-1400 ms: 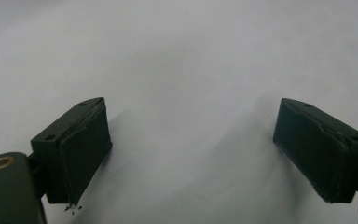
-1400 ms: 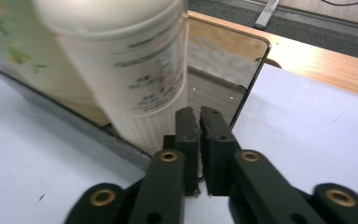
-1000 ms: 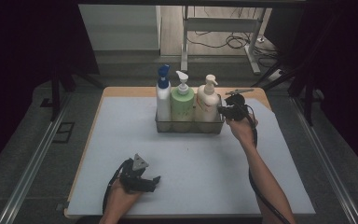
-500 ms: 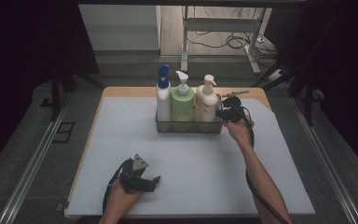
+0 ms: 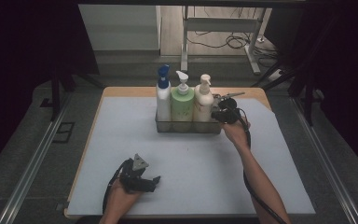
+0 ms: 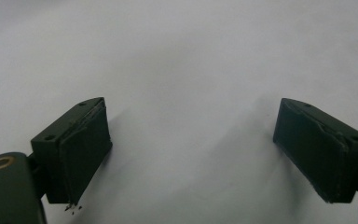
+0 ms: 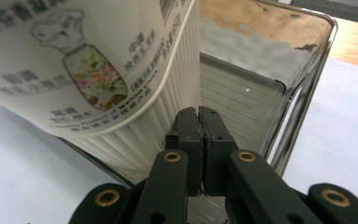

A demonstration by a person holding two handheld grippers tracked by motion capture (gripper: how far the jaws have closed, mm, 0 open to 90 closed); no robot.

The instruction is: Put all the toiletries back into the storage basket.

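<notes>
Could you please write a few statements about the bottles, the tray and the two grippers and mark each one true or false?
1. Three pump bottles stand in the clear tray. True.
2. The blue-capped bottle stands nearest the right gripper. False: the cream bottle does.
3. The right gripper's jaws are clamped on the tray's end wall. True.
4. The left gripper holds a bottle. False: its jaws are open over the bare white mat.

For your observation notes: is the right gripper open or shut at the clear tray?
Shut. The right gripper has its jaws pressed together on the clear tray wall, beside the cream bottle.
</notes>
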